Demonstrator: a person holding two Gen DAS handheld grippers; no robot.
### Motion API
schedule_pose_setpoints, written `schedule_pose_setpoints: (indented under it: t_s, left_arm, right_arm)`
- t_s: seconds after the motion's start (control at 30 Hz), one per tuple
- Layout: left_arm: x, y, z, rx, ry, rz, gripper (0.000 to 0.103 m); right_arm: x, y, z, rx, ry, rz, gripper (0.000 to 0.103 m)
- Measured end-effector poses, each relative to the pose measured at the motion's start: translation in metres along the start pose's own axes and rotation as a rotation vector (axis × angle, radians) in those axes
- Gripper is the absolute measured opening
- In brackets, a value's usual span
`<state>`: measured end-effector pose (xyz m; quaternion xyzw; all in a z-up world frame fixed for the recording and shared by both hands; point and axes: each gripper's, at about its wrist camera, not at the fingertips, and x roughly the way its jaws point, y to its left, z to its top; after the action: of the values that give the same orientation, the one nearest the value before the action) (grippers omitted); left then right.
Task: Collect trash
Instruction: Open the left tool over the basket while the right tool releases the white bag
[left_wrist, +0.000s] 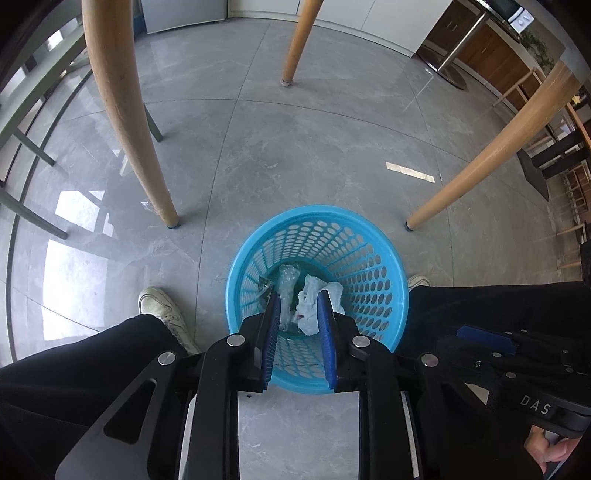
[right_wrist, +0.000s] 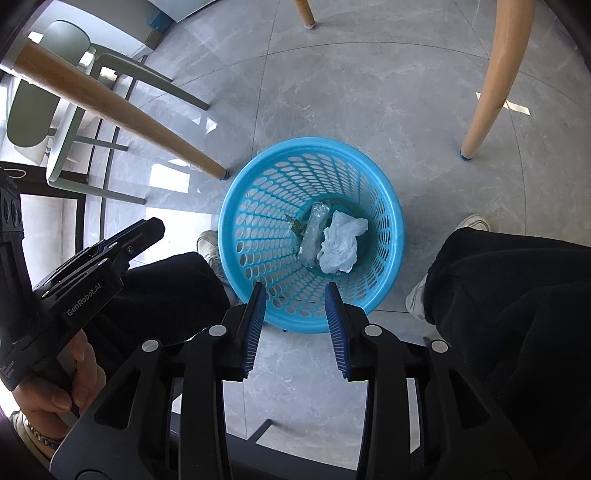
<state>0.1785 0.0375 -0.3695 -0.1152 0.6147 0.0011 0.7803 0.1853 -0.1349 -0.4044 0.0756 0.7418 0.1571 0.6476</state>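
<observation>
Hovering over the blue basket (left_wrist: 258, 236), my left gripper (left_wrist: 297, 299) points steeply down with its blue pads parted and nothing pinched between them; my right gripper (right_wrist: 296, 286) hangs beside it, spread a little wider and just as empty — both held above the mouth, I judge, so that anything let go falls straight in. Below them the trash lies at the bottom: a crumpled white tissue (right_wrist: 341, 242) touching a clear plastic wrapper (right_wrist: 313, 230), with a darker scrap tucked at the wrapper's far side; what that scrap is I cannot tell. The basket stands on the grey tiled floor (left_wrist: 295, 147) between my shoes (left_wrist: 162, 306), close to my knees for an easy reach; wooden table legs (left_wrist: 125, 110) ring it — so I am sitting at the table's edge.
</observation>
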Motion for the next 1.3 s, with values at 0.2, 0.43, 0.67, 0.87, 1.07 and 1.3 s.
schedule_pose_setpoints:
  t_s: [0.2,0.43,0.67,0.87,1.07,1.3]
  left_arm:
    - [-0.010,0.001,-0.005,-0.011,0.010,0.008,0.023]
    - [-0.028,0.000,-0.017,-0.011,0.037,-0.009,0.039]
    - [-0.037,0.000,-0.031,-0.020,0.073,0.042,0.041]
    - [-0.063,0.006,-0.039,-0.028,0.005,0.046,0.045]
    - [-0.079,0.011,-0.046,-0.042,-0.025,0.032,0.047]
    - [-0.102,0.011,-0.059,-0.026,-0.061,0.017,0.052]
  right_arm:
    - [-0.011,0.000,-0.004,-0.018,-0.022,-0.004,0.032]
    - [-0.034,0.009,-0.016,-0.066,-0.071,0.001,0.041]
    - [-0.056,0.014,-0.030,-0.104,-0.112,0.009,0.048]
    - [-0.075,0.012,-0.040,-0.116,-0.148,0.026,0.050]
    - [-0.094,0.011,-0.050,-0.133,-0.190,0.030,0.055]
    - [-0.117,0.015,-0.064,-0.176,-0.254,0.008,0.061]
